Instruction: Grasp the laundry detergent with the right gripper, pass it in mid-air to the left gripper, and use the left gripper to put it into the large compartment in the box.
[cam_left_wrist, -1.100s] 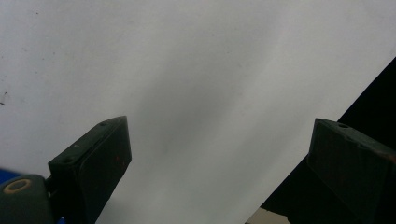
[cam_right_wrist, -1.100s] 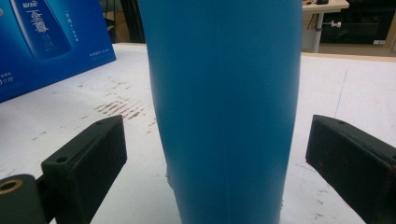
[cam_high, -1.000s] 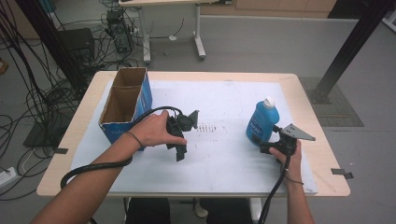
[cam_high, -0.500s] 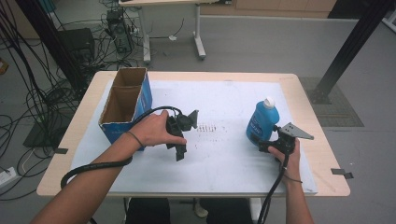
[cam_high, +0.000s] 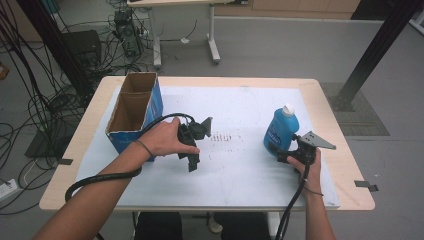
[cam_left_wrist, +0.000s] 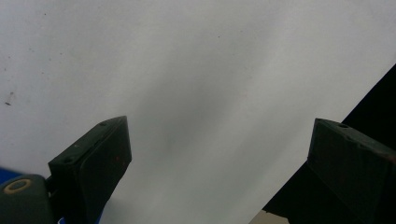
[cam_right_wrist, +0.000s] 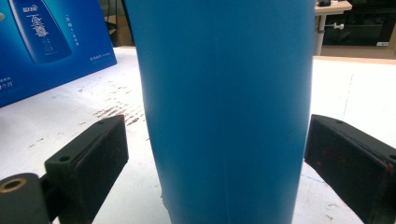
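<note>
Right hand-held gripper (cam_high: 286, 156) unchanged from a second ago, jaws spread astride upright blue bottle (cam_high: 280, 131), pads clear; grasp yet unmade.

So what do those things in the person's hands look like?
Each hand holds black tongs: left tongs, right tongs. Both end in two blocky black jaws with small screw holes. A thick black cable trails from each. The right one carries a grey three-cornered plate. The forearms are bare, with a thin wristband on the left.
</note>
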